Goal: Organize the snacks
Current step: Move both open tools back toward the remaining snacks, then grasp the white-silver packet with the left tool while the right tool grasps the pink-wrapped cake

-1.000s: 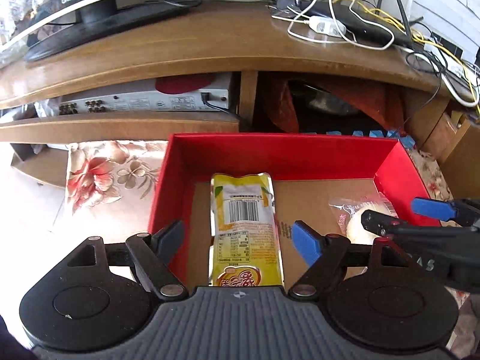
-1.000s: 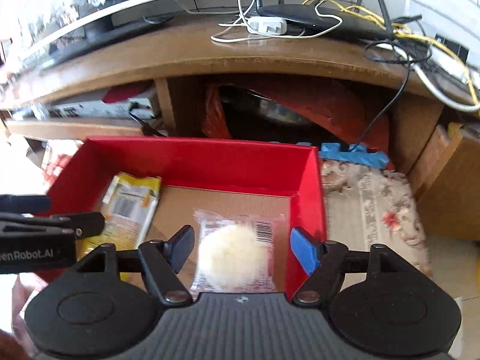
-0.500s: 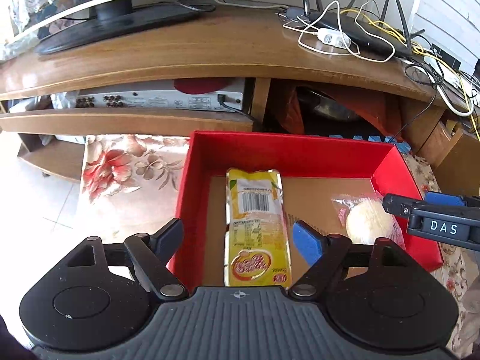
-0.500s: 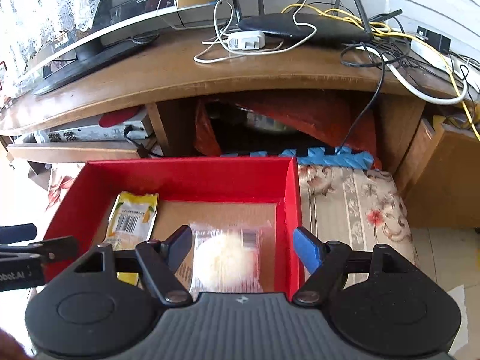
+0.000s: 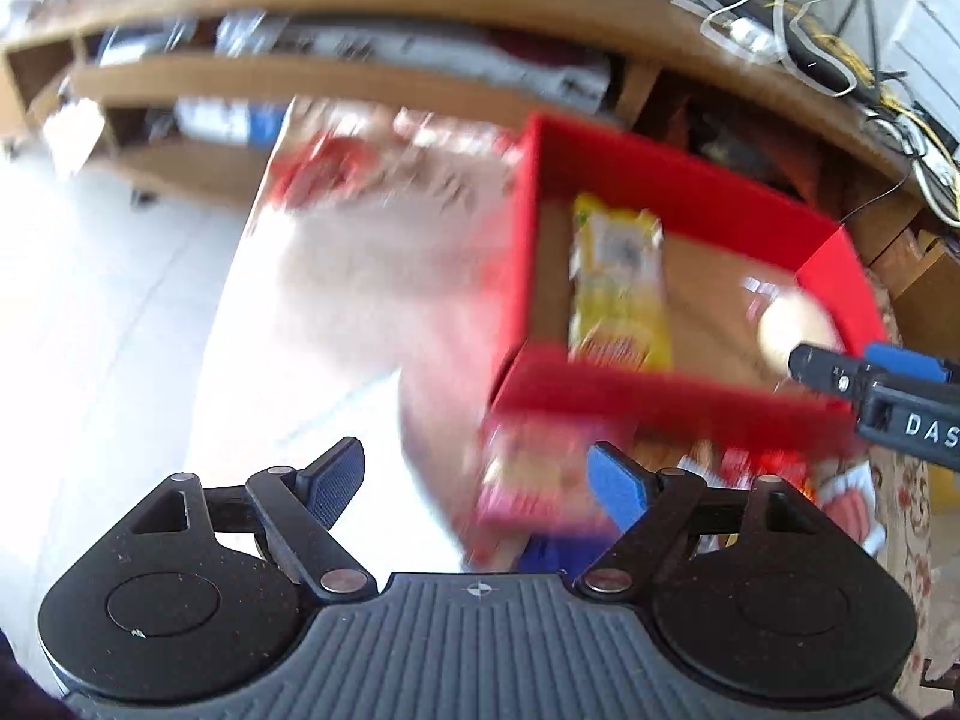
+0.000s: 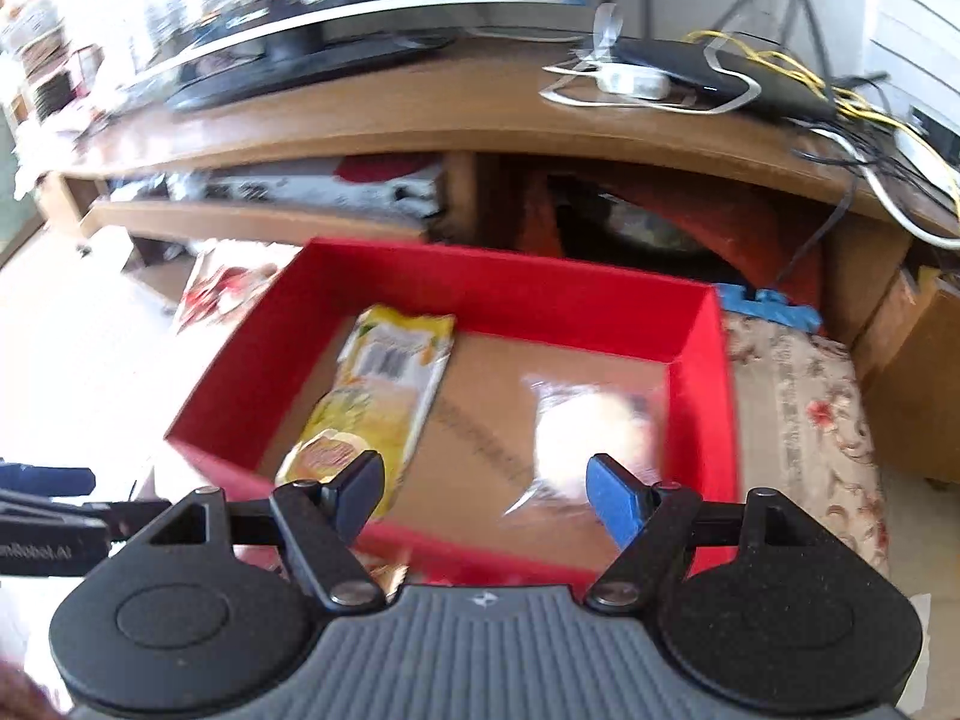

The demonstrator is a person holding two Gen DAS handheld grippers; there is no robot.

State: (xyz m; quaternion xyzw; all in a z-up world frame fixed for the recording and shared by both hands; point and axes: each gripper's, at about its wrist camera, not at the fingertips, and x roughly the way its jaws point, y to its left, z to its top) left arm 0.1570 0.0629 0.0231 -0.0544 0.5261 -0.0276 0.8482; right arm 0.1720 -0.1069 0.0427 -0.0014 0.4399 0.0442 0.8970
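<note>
A red box (image 5: 672, 393) (image 6: 492, 291) sits on the floor mat. Inside it lie a yellow snack packet (image 5: 618, 294) (image 6: 384, 384) on the left and a clear-wrapped pale round cake (image 5: 792, 324) (image 6: 591, 426) on the right. My left gripper (image 5: 480, 480) is open and empty, pulled back in front of the box's near left corner, above a blurred pink snack packet (image 5: 534, 486). My right gripper (image 6: 486, 486) is open and empty over the box's near wall. Both views are motion-blurred.
A wooden TV stand (image 6: 420, 114) with a monitor base, a router and cables (image 6: 738, 84) rises behind the box. A floral mat (image 6: 804, 414) lies right of the box. More blurred snack packets (image 5: 744, 468) lie in front of the box. Bright tiled floor (image 5: 120, 324) is at the left.
Both grippers have pulled back from the box and risen. The left one has swung to the left, so packets in front of the box now show. The box contents have not moved.
</note>
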